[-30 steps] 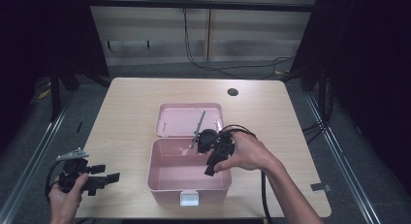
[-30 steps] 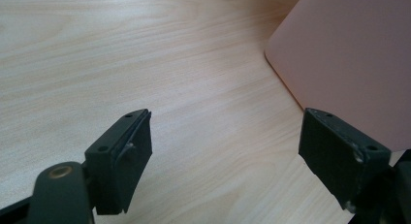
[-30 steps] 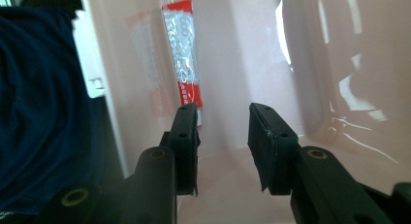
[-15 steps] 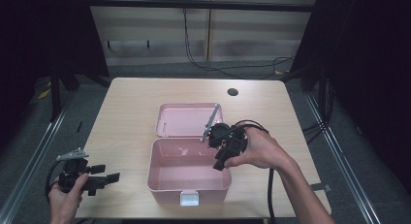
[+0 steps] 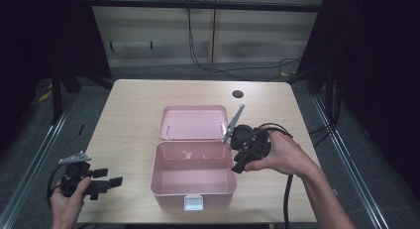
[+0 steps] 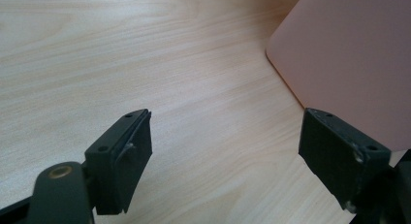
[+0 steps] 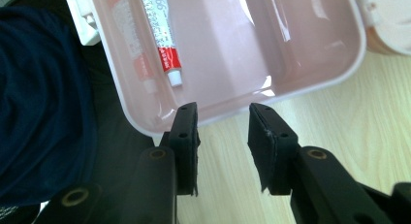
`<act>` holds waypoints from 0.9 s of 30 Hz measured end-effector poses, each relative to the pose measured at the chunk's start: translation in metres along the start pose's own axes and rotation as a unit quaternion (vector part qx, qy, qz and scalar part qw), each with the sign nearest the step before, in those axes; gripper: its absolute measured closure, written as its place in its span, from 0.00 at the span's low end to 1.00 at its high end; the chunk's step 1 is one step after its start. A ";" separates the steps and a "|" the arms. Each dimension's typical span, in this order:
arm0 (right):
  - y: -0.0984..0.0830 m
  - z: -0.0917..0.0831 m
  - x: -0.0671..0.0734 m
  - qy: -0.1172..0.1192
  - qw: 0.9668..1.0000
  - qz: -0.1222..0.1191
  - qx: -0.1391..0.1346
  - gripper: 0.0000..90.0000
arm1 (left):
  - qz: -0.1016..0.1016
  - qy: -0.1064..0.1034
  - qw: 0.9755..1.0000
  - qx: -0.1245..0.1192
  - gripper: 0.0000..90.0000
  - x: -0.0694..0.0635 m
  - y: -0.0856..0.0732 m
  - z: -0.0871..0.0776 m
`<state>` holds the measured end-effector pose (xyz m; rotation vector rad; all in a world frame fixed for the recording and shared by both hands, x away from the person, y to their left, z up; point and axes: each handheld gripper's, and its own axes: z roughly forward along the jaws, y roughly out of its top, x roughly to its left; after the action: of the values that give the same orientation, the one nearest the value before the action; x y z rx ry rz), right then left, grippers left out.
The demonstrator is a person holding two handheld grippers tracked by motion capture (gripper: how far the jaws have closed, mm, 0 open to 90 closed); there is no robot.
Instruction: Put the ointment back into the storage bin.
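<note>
Left claw [image 5: 111, 182] rests low at the near left corner of the pale wooden bench [image 5: 133, 115], held in a hand [image 5: 67, 201] that comes in from the bottom edge; its jaws stand wide apart with nothing between them, and in the left gripper view [image 6: 223, 151] they frame bare wood grain, with the rounded pink corner of the box [image 6: 349, 59] just beyond the far jaw.

At the middle of the bench sits the pink box [image 5: 193, 174], lid [image 5: 193, 122] thrown back flat behind it and a white latch [image 5: 193, 203] on its near wall. In the right gripper view a red-and-white tube [image 7: 162, 35] lies inside the box [image 7: 252, 44] along one wall, cap end pointing toward the rim.

Right of the box, the right claw [image 5: 236, 167] hovers above the bench by the box's right wall, gripped by a hand [image 5: 282, 157] with a black cable [image 5: 286, 204] trailing down toward the bench edge and a grey plate [image 5: 234, 124] angled up toward the lid. In its own view [image 7: 223, 132] the jaws are drawn part-way in, a narrow gap between them and nothing clamped, pointing at the box's rim from outside. A dark blue sleeve [image 7: 43, 98] shows at that view's left.
</note>
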<state>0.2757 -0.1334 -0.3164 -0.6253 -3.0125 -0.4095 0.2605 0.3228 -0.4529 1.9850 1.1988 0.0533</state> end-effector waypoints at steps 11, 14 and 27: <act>-0.028 0.000 -0.003 -0.008 1.000 0.027 -0.014 0.72 | -0.001 0.000 1.000 -0.002 0.22 0.000 0.000 0.000; -0.036 0.001 -0.004 -0.007 0.999 0.032 -0.019 0.72 | -0.001 -0.002 1.000 -0.002 0.22 0.000 0.000 0.000; -0.068 0.021 -0.008 -0.008 0.996 0.080 -0.026 0.72 | -0.001 -0.005 1.000 -0.004 0.22 0.000 0.000 0.000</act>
<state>0.2564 -0.1909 -0.3540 -0.8695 -2.9459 -0.4771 0.2604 0.3225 -0.4530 1.9744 1.1932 0.0472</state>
